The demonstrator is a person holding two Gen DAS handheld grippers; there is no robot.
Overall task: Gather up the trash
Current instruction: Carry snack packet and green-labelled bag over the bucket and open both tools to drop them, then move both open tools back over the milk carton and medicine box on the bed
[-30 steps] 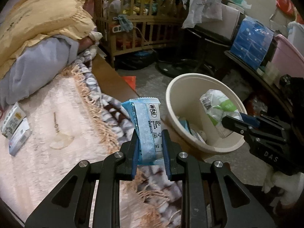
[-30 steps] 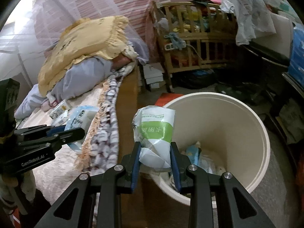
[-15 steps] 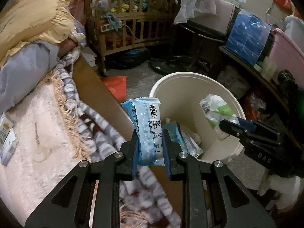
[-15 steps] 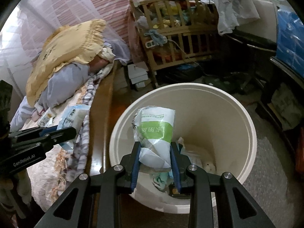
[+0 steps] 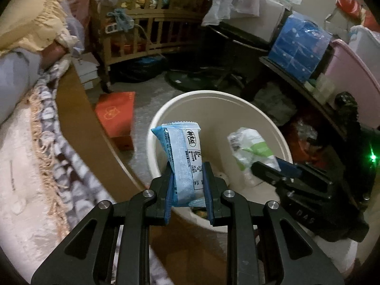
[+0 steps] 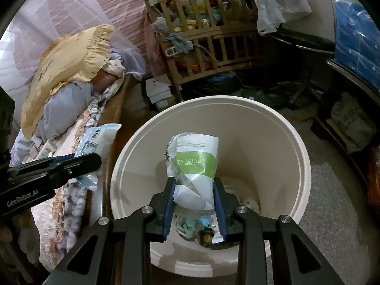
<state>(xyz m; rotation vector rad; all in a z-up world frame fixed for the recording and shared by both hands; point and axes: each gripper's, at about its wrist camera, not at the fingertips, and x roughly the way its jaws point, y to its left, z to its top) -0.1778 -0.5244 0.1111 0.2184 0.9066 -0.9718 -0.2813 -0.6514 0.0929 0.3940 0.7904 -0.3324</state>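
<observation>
Blue wrapper [image 5: 184,161] black characters, green-banded wrapper [image 6: 194,163] white characters, "GenRobot.AI" left tool [image 6: 95,161]

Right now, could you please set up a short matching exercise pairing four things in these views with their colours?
Things:
1. snack packet in the left gripper
2. crumpled wrapper in the right gripper
3. trash bucket
4. flat box on the floor

Colours:
A. cream
B. red
C. light blue
D. white and green

Pairs: 1-C, 2-D, 3-A, 4-B
</observation>
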